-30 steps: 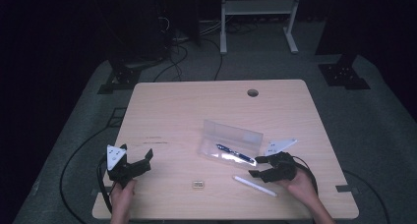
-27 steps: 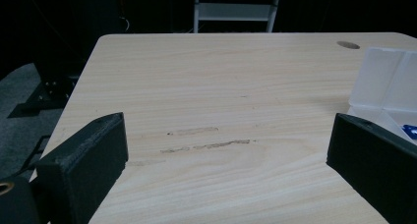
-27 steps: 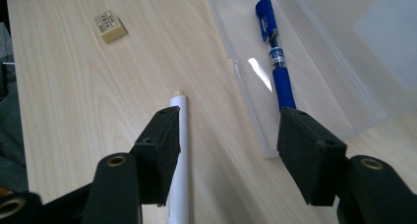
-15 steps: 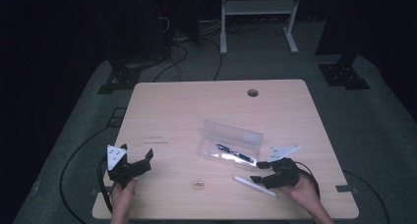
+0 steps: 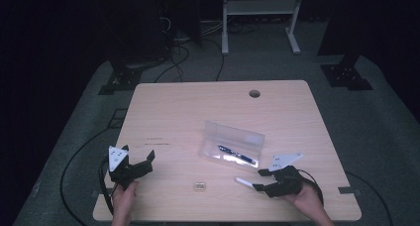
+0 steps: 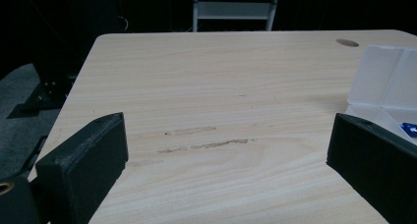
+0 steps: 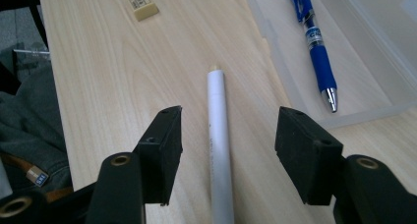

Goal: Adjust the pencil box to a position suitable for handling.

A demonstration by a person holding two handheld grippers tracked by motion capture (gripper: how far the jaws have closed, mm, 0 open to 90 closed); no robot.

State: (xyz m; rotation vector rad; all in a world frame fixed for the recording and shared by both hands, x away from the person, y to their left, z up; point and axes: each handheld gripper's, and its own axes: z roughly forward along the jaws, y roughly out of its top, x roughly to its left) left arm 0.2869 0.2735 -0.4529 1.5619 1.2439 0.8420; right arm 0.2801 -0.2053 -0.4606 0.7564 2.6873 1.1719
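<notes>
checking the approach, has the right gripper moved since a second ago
Yes. In the high view the right gripper has slid toward the table's near edge, away from the clear plastic case, and now straddles the white pen; its jaws have just been closing.

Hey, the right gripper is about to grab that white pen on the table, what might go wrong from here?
The white pen lies flat between the right gripper's open fingers, untouched. It is round, so a skewed close could roll it away. The clear case with the blue pen sits beside the far finger, which could nudge its wall.
</notes>
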